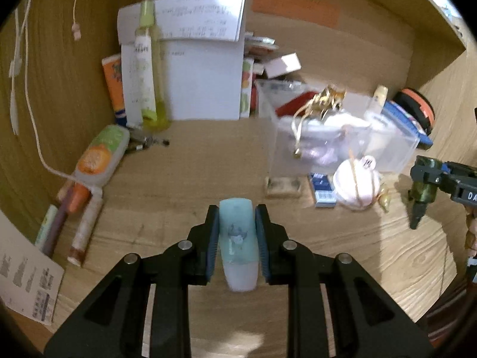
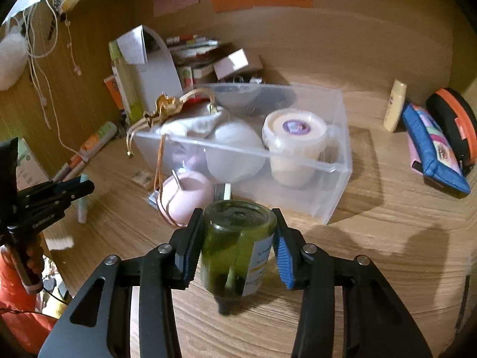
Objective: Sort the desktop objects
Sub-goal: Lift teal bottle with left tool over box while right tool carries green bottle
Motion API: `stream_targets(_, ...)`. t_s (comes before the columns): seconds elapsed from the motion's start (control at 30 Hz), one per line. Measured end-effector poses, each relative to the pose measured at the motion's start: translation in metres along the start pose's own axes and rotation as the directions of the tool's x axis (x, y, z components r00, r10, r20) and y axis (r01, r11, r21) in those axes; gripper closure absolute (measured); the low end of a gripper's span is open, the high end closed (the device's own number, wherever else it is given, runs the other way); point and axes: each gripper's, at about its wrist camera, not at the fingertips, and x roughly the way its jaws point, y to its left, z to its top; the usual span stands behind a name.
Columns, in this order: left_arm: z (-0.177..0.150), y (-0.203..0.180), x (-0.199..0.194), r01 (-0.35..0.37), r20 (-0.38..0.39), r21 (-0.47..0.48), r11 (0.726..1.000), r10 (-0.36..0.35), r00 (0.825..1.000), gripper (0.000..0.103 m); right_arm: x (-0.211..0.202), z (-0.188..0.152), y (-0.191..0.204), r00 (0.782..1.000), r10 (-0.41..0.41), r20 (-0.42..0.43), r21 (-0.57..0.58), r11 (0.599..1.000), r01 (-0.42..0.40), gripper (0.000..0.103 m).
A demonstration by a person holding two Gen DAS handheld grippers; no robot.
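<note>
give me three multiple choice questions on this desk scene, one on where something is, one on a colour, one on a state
1. Where is the lidded white tub?
A. inside the clear plastic box
B. beside the blue pencil case
C. in the left gripper

2. What colour is the glass bottle held by the right gripper?
A. red
B. dark green
C. clear

3. What is the state of the left gripper?
A. open and holding nothing
B. shut on a pale blue tube
C. shut on the pink round pouch

Answers:
1. A: the tub stands within the walls of the clear plastic box.
2. B: the glass between the fingers is dark green with a white label.
3. B: both fingers press the sides of the pale blue tube.
</note>
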Motion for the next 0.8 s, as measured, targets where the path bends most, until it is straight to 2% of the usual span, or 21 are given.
stream_targets(0.27,0.021,-0.011,-0.01,0.05,0.068,0.015,0.999,-0.051,0.996,0.08,-0.021,0.007,-0.001,0.997,-0.008,0.071,0.014,1.0,0.007,0.065)
stream_targets(0.4,0.023,-0.014,-0.009,0.053,0.067,0.039,0.998,-0.056,0.996,0.08,-0.029,0.01,-0.003,0.995,-0.02,0.096,0.018,1.0,0.018,0.065)
stream_targets(0.47,0.022,-0.01,-0.006,0.05,0.049,0.043,0.998,-0.052,0.997,0.079,-0.03,0.01,-0.005,0.995,-0.021,0.099,0.022,1.0,0.019,0.065)
stream_targets(0.57,0.02,0.003,0.008,0.048,-0.019,0.048,0.998,-0.047,0.999,0.066,-0.032,0.009,-0.007,0.995,-0.022,0.099,0.03,0.999,0.019,0.065)
stream_targets(0.7,0.016,0.015,0.034,0.094,-0.138,0.015,0.995,-0.091,0.986,0.065,-0.033,0.01,-0.012,0.994,-0.02,0.105,0.047,0.999,0.015,0.064)
stream_targets(0.8,0.015,0.012,0.046,0.082,-0.17,0.037,0.996,-0.075,0.983,0.065,-0.033,0.012,-0.015,0.993,-0.023,0.112,0.06,0.998,0.016,0.064)
